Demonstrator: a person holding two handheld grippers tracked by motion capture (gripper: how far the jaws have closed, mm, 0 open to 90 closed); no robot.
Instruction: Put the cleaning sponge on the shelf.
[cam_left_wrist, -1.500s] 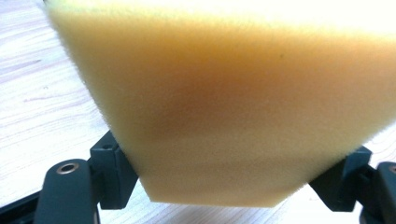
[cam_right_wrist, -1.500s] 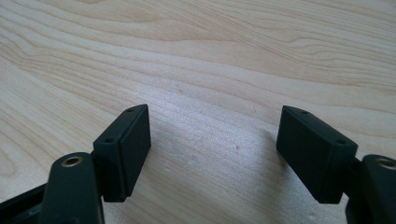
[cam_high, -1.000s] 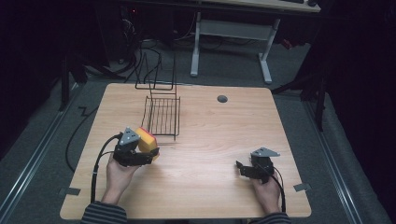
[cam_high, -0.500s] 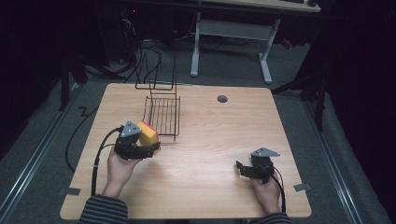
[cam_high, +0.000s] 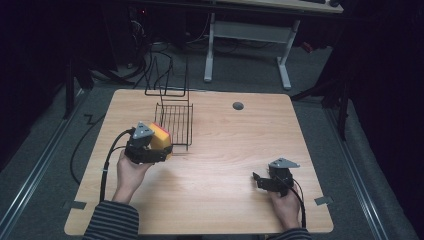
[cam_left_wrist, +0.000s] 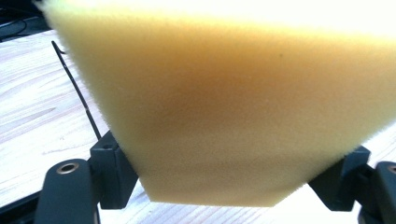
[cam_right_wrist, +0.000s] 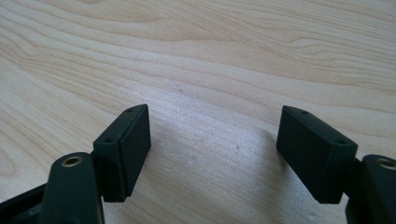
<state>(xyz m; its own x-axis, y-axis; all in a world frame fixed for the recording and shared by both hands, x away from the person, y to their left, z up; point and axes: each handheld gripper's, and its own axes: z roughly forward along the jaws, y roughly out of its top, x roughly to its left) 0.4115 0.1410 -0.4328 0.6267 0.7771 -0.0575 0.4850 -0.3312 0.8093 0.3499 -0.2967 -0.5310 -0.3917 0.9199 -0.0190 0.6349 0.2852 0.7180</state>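
The step in hand is judged to be the carrying of a sponge (cam_high: 161, 137) to the wire rack (cam_high: 175, 120) that stands at the far left of the tabletop (cam_high: 225, 165). To do it well, the grip should be kept firm but not tightened, since foam gives way and can slip if squeezed unevenly. The sponge should be lifted clear of the rack's near rim before it is brought over the wires, so that no corner is caught on them. It should be lowered flat into the rack and released only once it is borne by the wires.

In the high view the left gripper (cam_high: 162, 150) is seen just beside the rack's near left corner, with the sponge clamped between its fingers (cam_left_wrist: 109, 172). A yellow body and a red upper face can be made out. In the left gripper view the yellow foam (cam_left_wrist: 224, 116) is pinched at its lower end between the two black fingers, and it fans out wide above them. A thin rack wire (cam_left_wrist: 77, 88) is seen beside it.

The right gripper (cam_high: 260, 181) is rested low at the near right of the tabletop, well apart from the sponge. Its fingers (cam_right_wrist: 126, 149) are spread wide, with nothing but bare wood between them.
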